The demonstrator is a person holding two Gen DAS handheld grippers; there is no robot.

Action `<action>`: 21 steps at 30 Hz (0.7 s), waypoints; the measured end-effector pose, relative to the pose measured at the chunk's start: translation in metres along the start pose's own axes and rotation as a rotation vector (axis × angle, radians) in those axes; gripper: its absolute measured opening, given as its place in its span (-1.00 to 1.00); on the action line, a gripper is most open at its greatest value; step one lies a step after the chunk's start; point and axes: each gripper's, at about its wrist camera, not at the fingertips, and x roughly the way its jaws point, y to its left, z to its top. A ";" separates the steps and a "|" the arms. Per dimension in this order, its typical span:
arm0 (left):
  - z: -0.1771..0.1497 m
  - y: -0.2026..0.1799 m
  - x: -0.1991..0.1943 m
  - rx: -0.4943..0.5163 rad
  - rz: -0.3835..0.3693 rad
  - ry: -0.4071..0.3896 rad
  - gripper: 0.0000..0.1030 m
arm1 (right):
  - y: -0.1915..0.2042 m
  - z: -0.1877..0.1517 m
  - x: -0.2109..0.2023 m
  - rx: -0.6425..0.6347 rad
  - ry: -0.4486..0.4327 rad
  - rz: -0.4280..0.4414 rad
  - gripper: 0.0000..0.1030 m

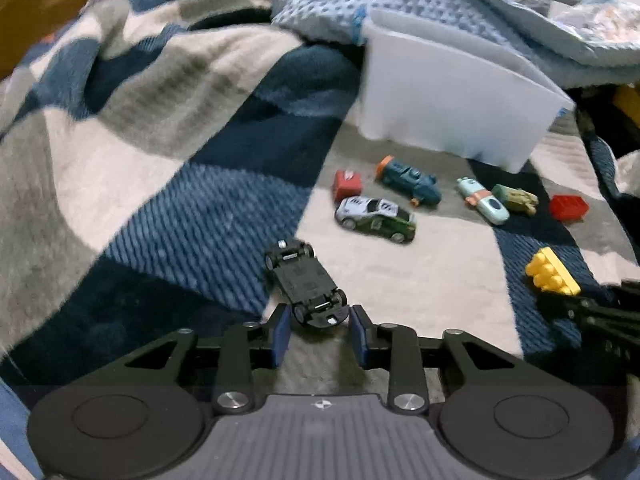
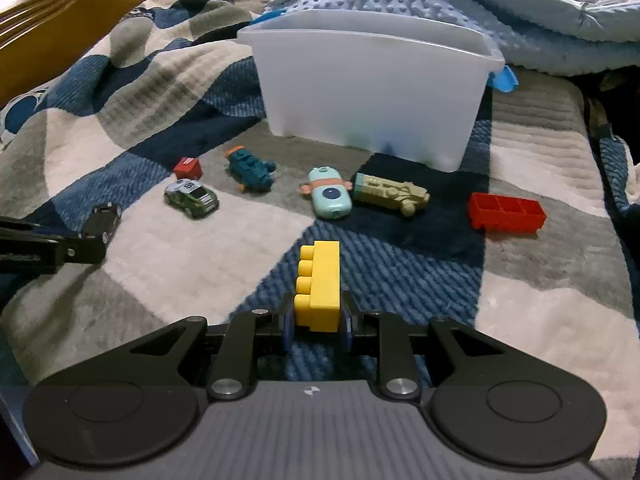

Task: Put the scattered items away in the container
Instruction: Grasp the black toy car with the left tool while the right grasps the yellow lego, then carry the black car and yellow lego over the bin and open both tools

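Right gripper (image 2: 318,330) clamped on yellow brick (image 2: 319,286). Left gripper (image 1: 319,334) open, overturned black car (image 1: 306,282) between jaws, ungripped. Risk: off-centre closure ejecting car forward.

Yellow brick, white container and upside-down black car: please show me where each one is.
yellow brick (image 2: 320,288), right wrist view, its smooth top face
white container (image 2: 372,96), right wrist view, front wall
black car (image 1: 306,280), left wrist view, its underside
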 end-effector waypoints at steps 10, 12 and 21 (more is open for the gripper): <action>0.008 -0.006 0.016 -0.057 0.080 -0.037 -0.36 | 0.000 -0.002 0.001 0.006 0.005 0.005 -0.50; 0.007 -0.004 0.012 -0.040 0.071 -0.039 -0.36 | 0.000 -0.002 0.001 0.003 0.003 0.005 -0.50; 0.011 -0.020 -0.013 0.043 -0.033 -0.029 -0.36 | -0.001 -0.002 -0.005 0.022 0.005 -0.009 -0.50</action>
